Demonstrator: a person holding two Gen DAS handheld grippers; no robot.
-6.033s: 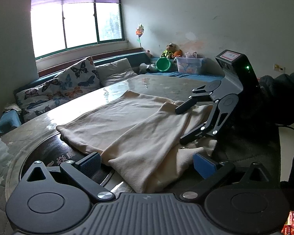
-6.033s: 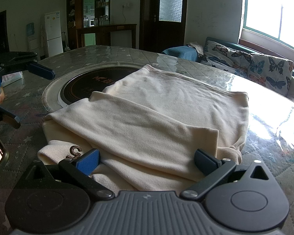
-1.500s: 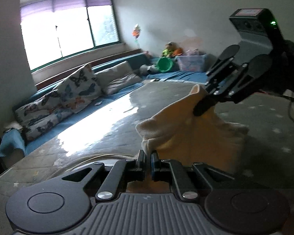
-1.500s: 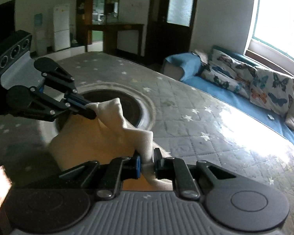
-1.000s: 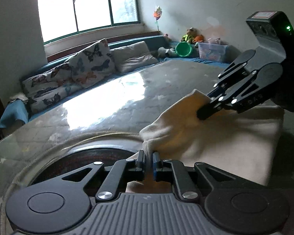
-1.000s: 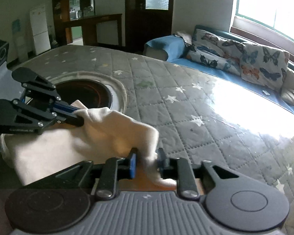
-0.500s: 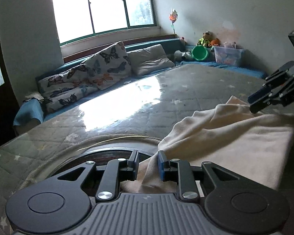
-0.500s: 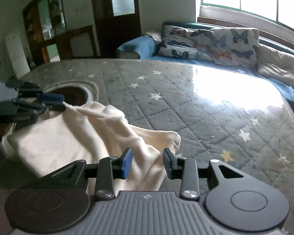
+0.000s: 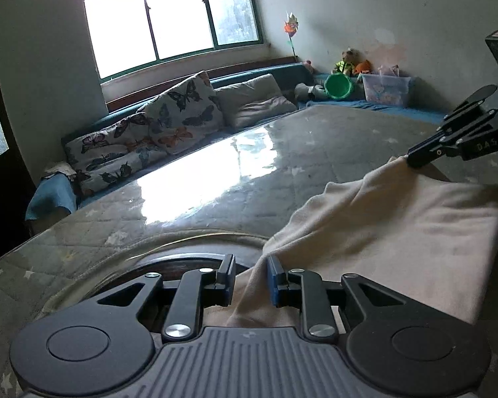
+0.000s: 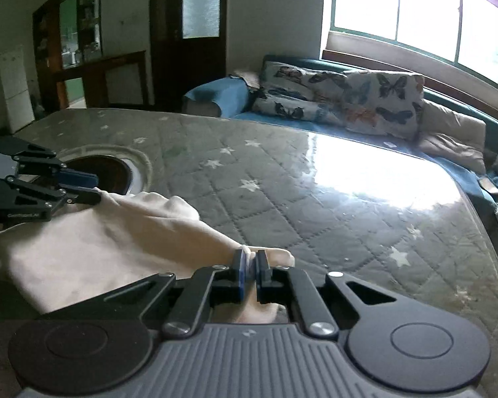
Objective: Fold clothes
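The folded cream garment [image 9: 398,232] lies on the quilted bench [image 9: 282,172], its long axis running from one pair of tongs to the other. The left tongs [image 9: 249,280] stand slightly apart, the garment's near corner between them, the pads not pressing it. The right tongs [image 10: 249,275] are clamped together on the opposite corner. Past the garment, the bench's dark round inset [image 10: 106,169] lies beside its left end.
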